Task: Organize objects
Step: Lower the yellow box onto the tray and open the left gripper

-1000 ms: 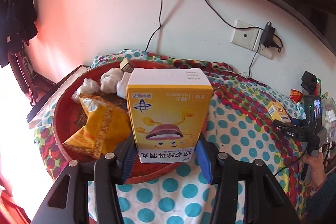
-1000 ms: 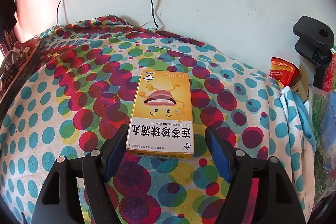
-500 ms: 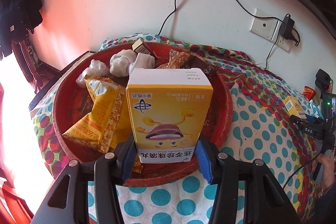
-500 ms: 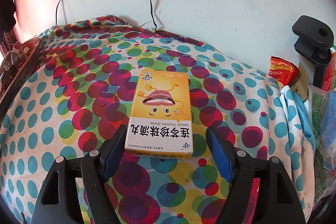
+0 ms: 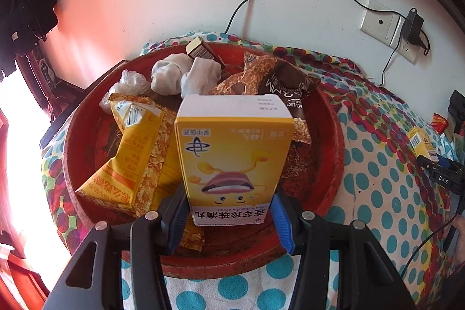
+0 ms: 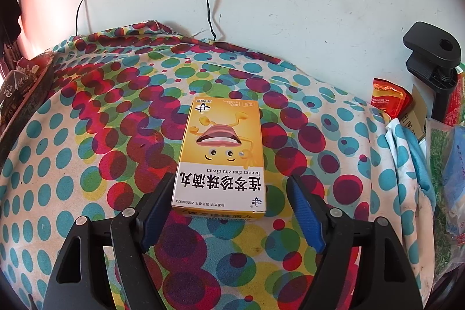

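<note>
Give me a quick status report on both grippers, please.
Left gripper shut on yellow box, over red tray. Right gripper open, straddling second box on cloth. Nothing blocking.

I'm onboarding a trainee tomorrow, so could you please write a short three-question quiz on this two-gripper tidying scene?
1. True or false: the left gripper grips a yellow medicine box above the red tray.
2. The second yellow box before the right gripper is: A) clamped, B) lying flat on the dotted cloth between open jaws, C) in the tray.
3. Fill in: the white crumpled wads sit at the tray's ____ side.

Key: 1 true; 2 B; 3 far.
</note>
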A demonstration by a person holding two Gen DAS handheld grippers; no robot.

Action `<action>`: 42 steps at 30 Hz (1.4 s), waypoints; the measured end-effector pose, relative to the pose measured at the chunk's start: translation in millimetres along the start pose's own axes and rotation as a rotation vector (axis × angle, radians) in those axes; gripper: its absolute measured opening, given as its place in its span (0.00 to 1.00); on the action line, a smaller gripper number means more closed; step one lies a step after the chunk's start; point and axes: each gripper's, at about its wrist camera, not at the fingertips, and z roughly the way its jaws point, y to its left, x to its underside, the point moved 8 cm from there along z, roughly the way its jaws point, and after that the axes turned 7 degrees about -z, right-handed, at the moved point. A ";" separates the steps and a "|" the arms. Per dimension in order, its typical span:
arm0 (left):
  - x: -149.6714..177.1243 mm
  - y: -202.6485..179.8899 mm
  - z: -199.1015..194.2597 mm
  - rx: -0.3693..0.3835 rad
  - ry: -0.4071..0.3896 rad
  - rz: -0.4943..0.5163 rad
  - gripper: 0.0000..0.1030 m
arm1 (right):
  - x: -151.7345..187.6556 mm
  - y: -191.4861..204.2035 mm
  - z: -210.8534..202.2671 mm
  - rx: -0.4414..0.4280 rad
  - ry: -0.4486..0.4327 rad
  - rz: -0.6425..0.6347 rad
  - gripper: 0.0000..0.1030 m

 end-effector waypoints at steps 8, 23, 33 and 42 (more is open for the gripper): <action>4.8 -2.3 7.0 -0.003 0.014 0.015 0.51 | 1.2 -0.5 0.1 0.001 -0.001 -0.001 0.74; 6.2 -0.7 15.7 -0.014 0.033 0.008 0.52 | 0.9 0.5 -0.3 0.002 0.000 -0.001 0.74; 5.7 2.7 9.3 -0.038 0.024 0.013 0.56 | 1.5 -2.1 -0.6 0.009 0.001 -0.015 0.80; 10.9 -1.1 -31.8 -0.068 -0.095 0.121 0.57 | 0.6 -0.2 -0.5 0.001 0.003 -0.010 0.80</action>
